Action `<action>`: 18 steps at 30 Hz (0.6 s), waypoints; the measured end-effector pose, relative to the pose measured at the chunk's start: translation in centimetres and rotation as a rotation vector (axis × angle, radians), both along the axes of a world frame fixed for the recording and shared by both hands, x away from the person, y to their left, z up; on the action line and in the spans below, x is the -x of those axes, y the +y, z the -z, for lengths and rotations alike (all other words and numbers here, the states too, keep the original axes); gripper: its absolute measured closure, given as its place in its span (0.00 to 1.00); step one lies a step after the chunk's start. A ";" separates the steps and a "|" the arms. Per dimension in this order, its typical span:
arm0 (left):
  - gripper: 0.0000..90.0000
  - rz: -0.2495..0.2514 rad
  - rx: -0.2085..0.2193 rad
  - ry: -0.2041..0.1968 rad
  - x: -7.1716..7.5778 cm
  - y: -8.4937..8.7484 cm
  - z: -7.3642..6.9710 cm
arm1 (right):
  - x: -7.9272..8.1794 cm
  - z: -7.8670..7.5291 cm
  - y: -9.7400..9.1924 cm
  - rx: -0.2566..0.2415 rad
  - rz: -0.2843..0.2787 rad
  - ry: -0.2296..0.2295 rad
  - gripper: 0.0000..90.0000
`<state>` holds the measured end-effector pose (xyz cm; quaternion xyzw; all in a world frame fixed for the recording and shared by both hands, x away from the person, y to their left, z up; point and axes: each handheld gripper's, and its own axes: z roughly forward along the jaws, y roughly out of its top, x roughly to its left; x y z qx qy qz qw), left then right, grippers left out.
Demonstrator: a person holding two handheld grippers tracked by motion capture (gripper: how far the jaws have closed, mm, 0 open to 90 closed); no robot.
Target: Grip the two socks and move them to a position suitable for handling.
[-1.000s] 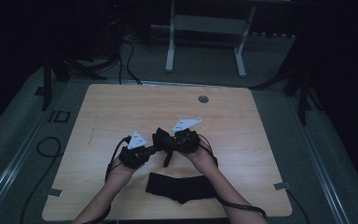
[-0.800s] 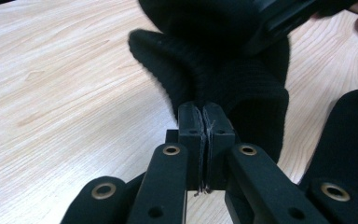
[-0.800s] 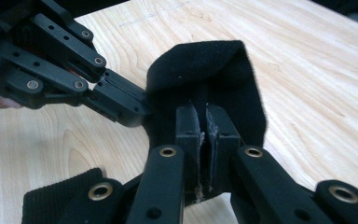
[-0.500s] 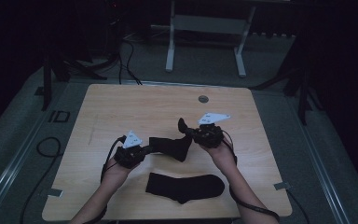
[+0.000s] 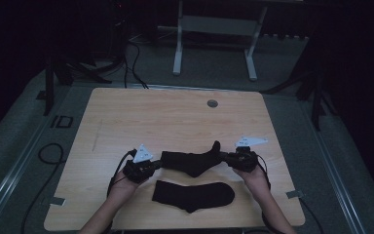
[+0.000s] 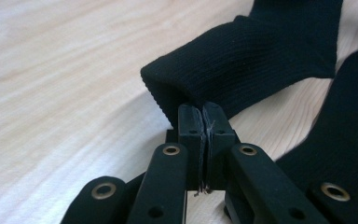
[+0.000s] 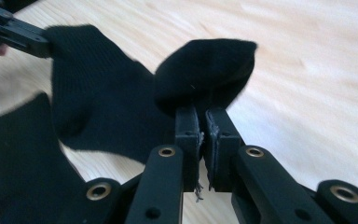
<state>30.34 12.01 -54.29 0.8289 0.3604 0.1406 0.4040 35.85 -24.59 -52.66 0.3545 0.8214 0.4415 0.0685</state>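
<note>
Here a black sock hangs stretched between the two grippers, just above the wooden table. The left gripper has its jaws pressed together on the sock's cuff end; the right gripper pinches the toe end, its jaws having just eased slightly apart. A second black sock lies flat near the table's near edge. Far off, a white metal stand rises from grey floor in a dim room.

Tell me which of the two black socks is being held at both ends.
The farther sock, stretched between the left tongs and right tongs. The nearer sock lies flat and untouched at the table's front edge.
</note>
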 end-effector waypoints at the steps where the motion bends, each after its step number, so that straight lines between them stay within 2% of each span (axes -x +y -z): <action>1: 0.98 0.004 -0.002 0.006 0.0 -0.3 0.3 | 0.1 0.4 -0.4 0.012 0.002 0.005 0.90; 3: 0.98 0.019 -0.011 0.031 -0.1 -0.6 0.8 | 0.2 1.0 -1.2 0.013 0.013 0.033 0.88; 5: 0.98 0.029 -0.026 0.044 -0.2 -0.8 1.2 | 0.4 1.5 -1.7 0.036 0.016 0.045 0.83; 6: 0.98 0.026 -0.041 0.040 -0.2 -0.9 1.3 | 0.5 1.7 -2.0 0.046 0.021 0.051 0.81; 9: 0.98 0.002 -0.030 0.038 -0.3 -0.5 1.5 | 0.8 1.9 -2.8 0.058 0.041 0.064 0.70; 16: 0.95 -0.030 -0.012 0.065 -0.4 1.2 1.3 | 1.1 1.2 -5.0 0.106 0.094 0.045 0.66; 18: 0.86 -0.045 -0.001 0.069 -0.5 1.6 1.3 | 1.0 0.9 -5.2 0.123 0.103 0.041 0.66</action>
